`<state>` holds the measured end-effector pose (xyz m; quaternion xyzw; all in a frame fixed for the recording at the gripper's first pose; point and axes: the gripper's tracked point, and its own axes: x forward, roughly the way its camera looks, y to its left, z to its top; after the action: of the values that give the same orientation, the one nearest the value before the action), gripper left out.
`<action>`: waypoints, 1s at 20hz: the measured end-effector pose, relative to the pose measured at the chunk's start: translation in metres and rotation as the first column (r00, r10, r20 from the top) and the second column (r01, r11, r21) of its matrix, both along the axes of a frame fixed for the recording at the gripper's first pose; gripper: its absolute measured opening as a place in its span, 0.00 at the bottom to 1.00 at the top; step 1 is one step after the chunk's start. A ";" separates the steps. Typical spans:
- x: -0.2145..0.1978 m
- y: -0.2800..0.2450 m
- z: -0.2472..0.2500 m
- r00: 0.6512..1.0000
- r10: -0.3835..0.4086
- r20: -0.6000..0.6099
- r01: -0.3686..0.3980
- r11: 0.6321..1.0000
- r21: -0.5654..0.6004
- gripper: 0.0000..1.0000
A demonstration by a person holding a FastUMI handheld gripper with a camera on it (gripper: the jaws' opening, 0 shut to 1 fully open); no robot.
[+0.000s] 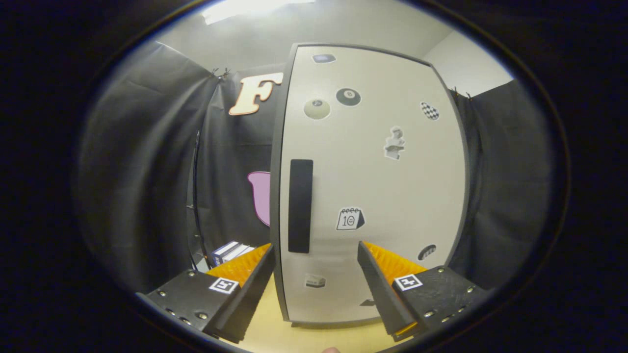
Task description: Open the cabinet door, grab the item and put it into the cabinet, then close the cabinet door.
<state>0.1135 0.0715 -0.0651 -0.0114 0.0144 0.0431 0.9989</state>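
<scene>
Stickers dot pale cabinet door [373, 186]; tool [314, 260] fingers spread before it.

The gripper [314, 255] has its fingers spread wide, holding nothing, facing the closed cabinet door [387, 186]. The door's dark vertical handle [300, 206] sits just beyond the left finger. Stickers [350, 218] dot the door, and small boxes [230, 251] lie far left.

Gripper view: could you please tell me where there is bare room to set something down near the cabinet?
Bare tabletop lies between the open hand-held gripper fingers, before the closed cabinet door. Left of the cabinet, boxes crowd the corner by the cloth wall.
</scene>
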 end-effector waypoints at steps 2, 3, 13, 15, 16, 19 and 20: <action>-0.030 -0.007 0.006 1.000 -0.007 0.006 0.007 1.000 -0.010 1.00; -0.044 -0.011 0.008 1.000 -0.013 0.006 0.013 1.000 -0.014 1.00; -0.165 -0.041 0.029 0.998 -0.060 0.011 0.060 0.998 0.007 0.98; -0.176 -0.049 0.029 0.997 -0.079 0.010 0.079 0.997 0.019 0.98; -0.181 -0.052 0.026 0.996 -0.088 0.005 0.088 0.996 0.018 0.98; -0.188 -0.057 0.027 0.995 -0.102 0.008 0.102 0.995 -0.006 0.99; -0.189 -0.057 0.025 0.995 -0.103 0.007 0.103 0.995 -0.013 0.99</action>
<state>-0.0755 0.0143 -0.0400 -0.0174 0.0123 -0.0087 0.9997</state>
